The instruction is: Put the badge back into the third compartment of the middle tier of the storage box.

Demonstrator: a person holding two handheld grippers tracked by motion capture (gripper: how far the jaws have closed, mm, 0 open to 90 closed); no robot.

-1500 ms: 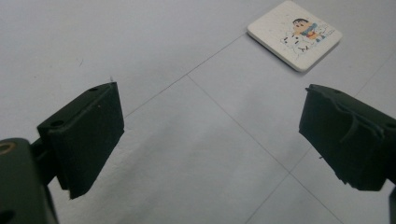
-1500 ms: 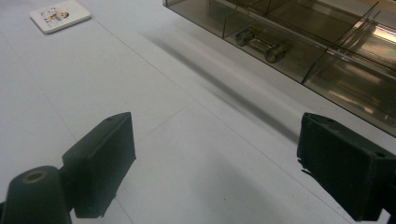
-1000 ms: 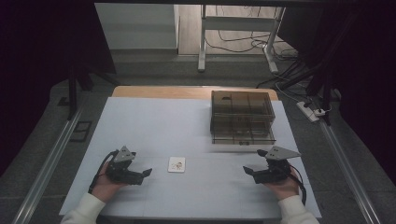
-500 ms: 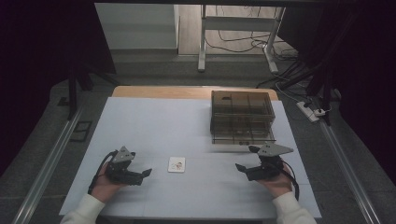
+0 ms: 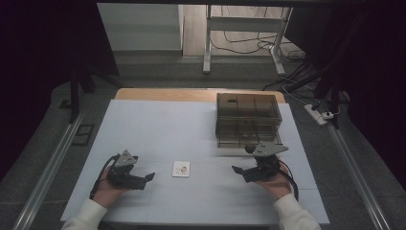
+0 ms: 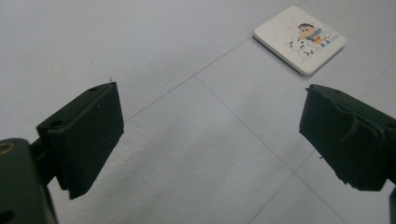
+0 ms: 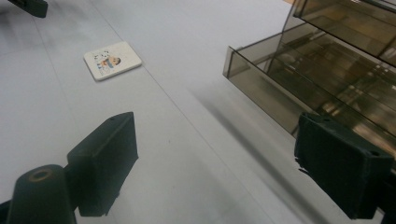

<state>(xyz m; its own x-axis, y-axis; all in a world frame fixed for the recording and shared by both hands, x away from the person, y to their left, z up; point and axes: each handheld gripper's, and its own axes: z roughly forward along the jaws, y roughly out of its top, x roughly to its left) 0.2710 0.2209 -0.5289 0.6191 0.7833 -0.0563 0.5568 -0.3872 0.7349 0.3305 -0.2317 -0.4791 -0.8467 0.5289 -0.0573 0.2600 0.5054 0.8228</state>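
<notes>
A small white square card (image 5: 181, 168) with a cartoon print lies flat on the pale table between my two grippers. My left gripper (image 5: 143, 173) rests low at the front left and points toward the card, a short way from it. In the left gripper view its jaws (image 6: 210, 121) stand wide open over bare table, with the card (image 6: 300, 39) ahead to the upper right. My right gripper (image 5: 243, 161) sits at the front right, just in front of a smoky clear drawer box (image 5: 248, 120). Its jaws (image 7: 215, 158) are open and hold nothing; the card (image 7: 112, 59) lies farther off.
The drawer box (image 7: 327, 70) has stacked tinted drawers, and its lowest one juts toward my right gripper. A wooden strip (image 5: 163, 94) edges the table's far side. Metal rails run down both sides of the table, and cables and a power strip (image 5: 320, 114) lie on the floor.
My right gripper has slid left and slightly forward, ending closer to the drawer box's front. The left gripper and the card have stayed put.
</notes>
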